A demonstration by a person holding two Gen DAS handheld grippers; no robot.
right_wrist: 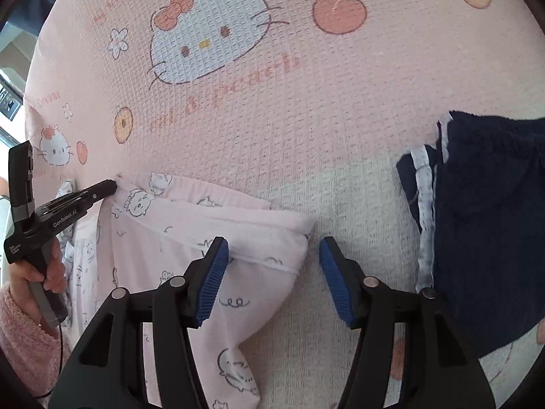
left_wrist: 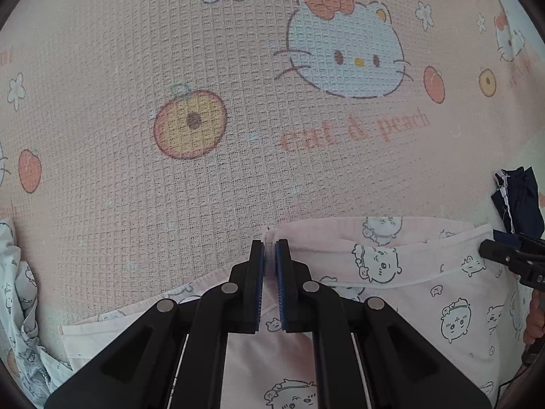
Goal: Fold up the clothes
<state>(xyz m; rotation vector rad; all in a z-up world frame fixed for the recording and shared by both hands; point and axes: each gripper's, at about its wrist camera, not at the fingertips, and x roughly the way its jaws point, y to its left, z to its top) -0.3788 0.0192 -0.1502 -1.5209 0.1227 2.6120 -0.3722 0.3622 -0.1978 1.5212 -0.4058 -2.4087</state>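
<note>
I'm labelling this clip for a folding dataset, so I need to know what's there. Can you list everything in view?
Pale pink garment printed with small cartoon animals: one, lying on the cover, near edge of both views.
Dark navy fleecy garment with white trim: one, right of the pink garment.
White printed cloth: one, crumpled, far left of the left wrist view.
Pink waffle-weave cover with cat and peach prints: one, under everything.
Left gripper: black with blue pads, shut on the pink garment's left corner.
Right gripper: black with blue pads, open around the garment's right corner.
Hand in a fluffy pink sleeve: one, holding the left gripper's handle.
</note>
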